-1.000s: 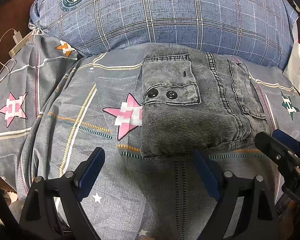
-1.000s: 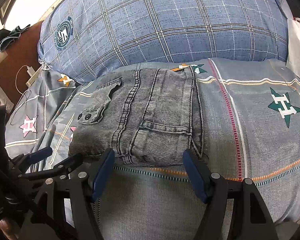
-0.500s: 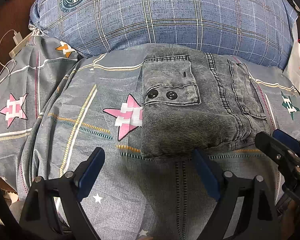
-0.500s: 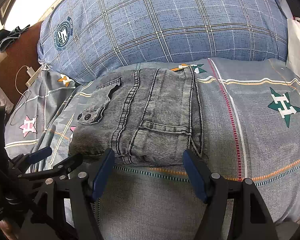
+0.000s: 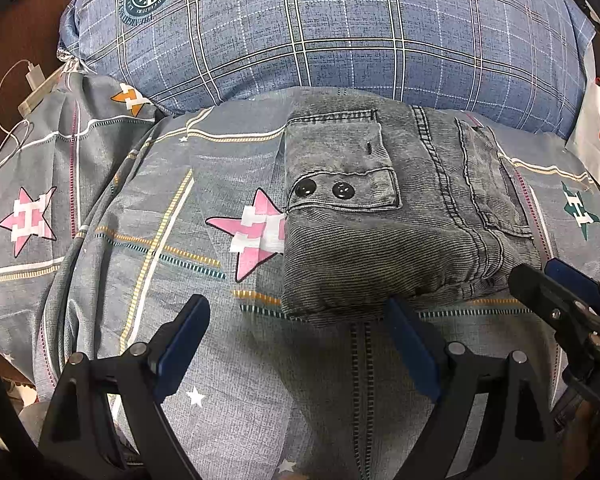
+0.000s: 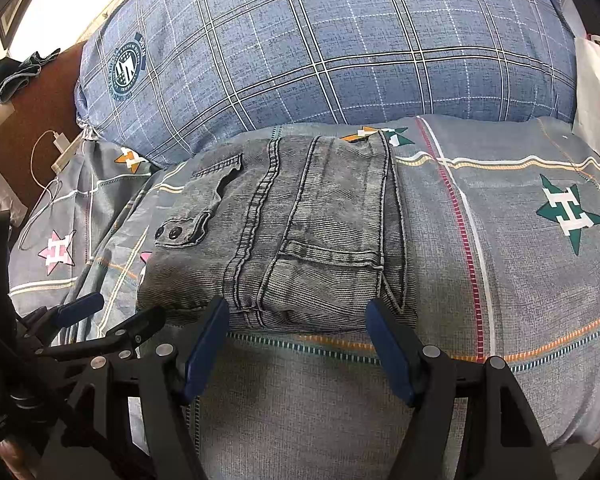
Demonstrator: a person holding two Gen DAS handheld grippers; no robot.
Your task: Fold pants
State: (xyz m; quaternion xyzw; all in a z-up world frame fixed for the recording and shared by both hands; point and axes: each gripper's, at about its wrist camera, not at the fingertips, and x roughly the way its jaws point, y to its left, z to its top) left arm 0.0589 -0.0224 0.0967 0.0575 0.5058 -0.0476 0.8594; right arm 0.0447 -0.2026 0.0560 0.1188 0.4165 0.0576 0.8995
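Grey corduroy pants lie folded into a compact rectangle on the grey star-patterned bedsheet, a two-button pocket flap facing up. My left gripper is open just in front of the bundle's near left corner, with nothing between its blue pads. In the right wrist view the same pants lie just beyond my right gripper, which is open at the bundle's near edge and holds nothing. The left gripper shows at lower left there. The right gripper enters the left wrist view from the right.
A big blue plaid pillow rises directly behind the pants. A white paper bag stands at the far right. A white charger with its cable lies at the left on a brown surface, where a dark cloth also rests.
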